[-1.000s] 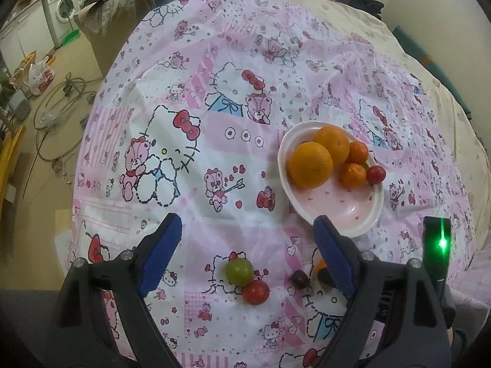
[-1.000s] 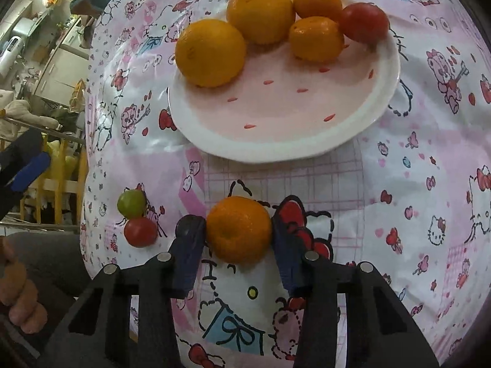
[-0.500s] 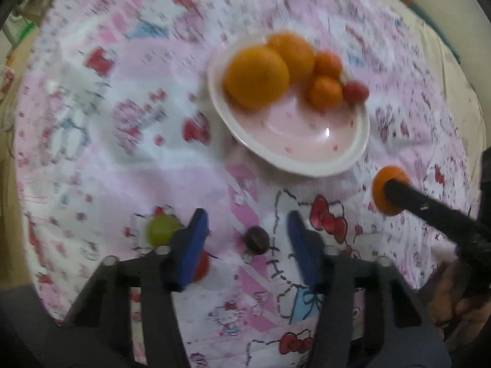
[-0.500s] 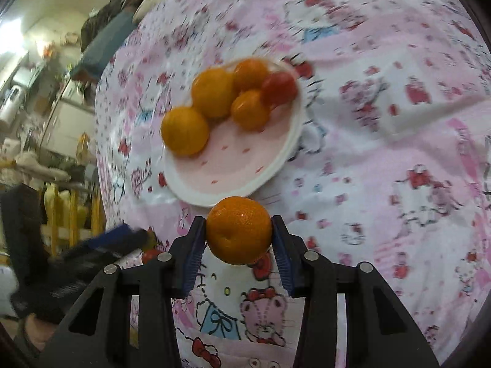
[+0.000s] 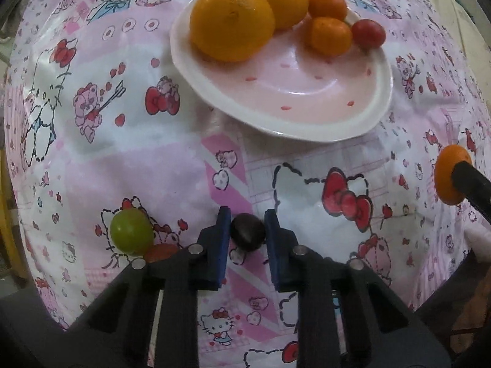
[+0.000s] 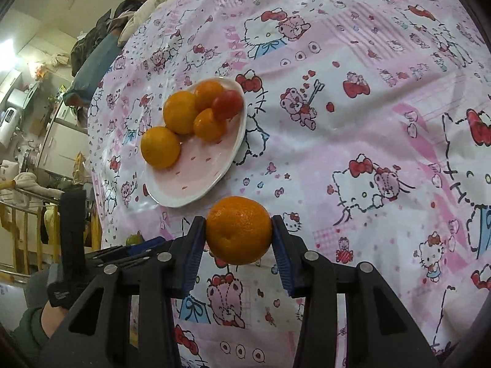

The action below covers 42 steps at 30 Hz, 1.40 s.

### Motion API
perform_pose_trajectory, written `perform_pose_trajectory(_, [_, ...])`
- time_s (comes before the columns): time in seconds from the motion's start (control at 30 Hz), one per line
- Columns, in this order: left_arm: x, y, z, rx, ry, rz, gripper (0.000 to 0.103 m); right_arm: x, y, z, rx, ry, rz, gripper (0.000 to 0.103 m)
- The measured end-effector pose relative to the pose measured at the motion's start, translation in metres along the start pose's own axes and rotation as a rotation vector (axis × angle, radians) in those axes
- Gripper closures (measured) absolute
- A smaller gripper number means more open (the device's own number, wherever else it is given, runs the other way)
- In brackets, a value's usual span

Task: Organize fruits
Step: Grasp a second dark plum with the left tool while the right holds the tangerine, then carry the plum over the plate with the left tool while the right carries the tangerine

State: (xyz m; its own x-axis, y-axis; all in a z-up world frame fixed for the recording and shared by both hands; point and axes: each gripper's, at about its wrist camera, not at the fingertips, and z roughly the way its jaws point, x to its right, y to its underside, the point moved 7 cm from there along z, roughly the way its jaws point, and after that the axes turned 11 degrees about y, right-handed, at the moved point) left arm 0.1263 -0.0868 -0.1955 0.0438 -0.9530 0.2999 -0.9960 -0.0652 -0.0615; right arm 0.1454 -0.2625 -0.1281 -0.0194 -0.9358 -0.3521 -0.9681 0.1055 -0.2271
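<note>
Left hand-held gripper [image 5: 247, 225] sits low over the cartoon-print cloth [image 5: 159, 153] with its blue pads closed in on a dark grape [image 5: 247, 235]; whether they already press it or only flank it I cannot tell for sure, though they look to touch both sides. Right hand-held gripper [image 6: 238, 231] is clamped on a mandarin [image 6: 238, 230], held clear of the cloth, just short of the plate [image 6: 196, 197].

By my reading, the step in hand is gathering loose fruit onto the plate: the mandarin is on its way, and the grape is being picked up. Next, the right should carry forward over the bare pink part of the plate and release low so the fruit does not roll; the left needs a gentle squeeze, since the grape looks soft.

Counted: on the plate, two large oranges [image 5: 231, 23], two small mandarins [image 5: 330, 35] and one red tomato [image 5: 368, 33]. Loose beside the left gripper, one green grape [image 5: 131, 234] and one red fruit [image 5: 161, 251], touching each other.
</note>
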Motion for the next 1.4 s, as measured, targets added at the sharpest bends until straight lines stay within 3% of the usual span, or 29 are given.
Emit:
perform_pose_trajectory(0.17, [0.008,-0.002,-0.015,0.055,0.010,0.026,0.085,-0.005,-0.002,0.000,0.002,-0.005,-0.008,0.058])
perform_pose_trajectory(0.47, [-0.013,-0.012,-0.064,0.192,0.052,-0.050,0.085,-0.006,-0.003,0.000,0.006,0.000,-0.006,0.058])
perform_pose_trajectory(0.63, [-0.033,-0.025,-0.088,0.247,0.119,-0.137,0.085,-0.006,-0.011,-0.008,0.037,0.008,-0.005,0.058])
perform_pose_trajectory(0.73, [-0.038,-0.033,-0.105,0.286,0.124,-0.136,0.085,-0.009,-0.020,-0.013,0.063,0.004,-0.017,0.058])
perform_pose_trajectory(1.1, [-0.023,-0.086,-0.117,0.336,0.084,-0.085,0.085,-0.024,-0.066,-0.018,0.113,-0.054,-0.068,0.058])
perform_pose_trajectory(1.4, [-0.008,-0.107,-0.092,0.290,0.095,-0.044,0.085,-0.036,-0.090,0.007,0.075,-0.054,-0.126,0.058])
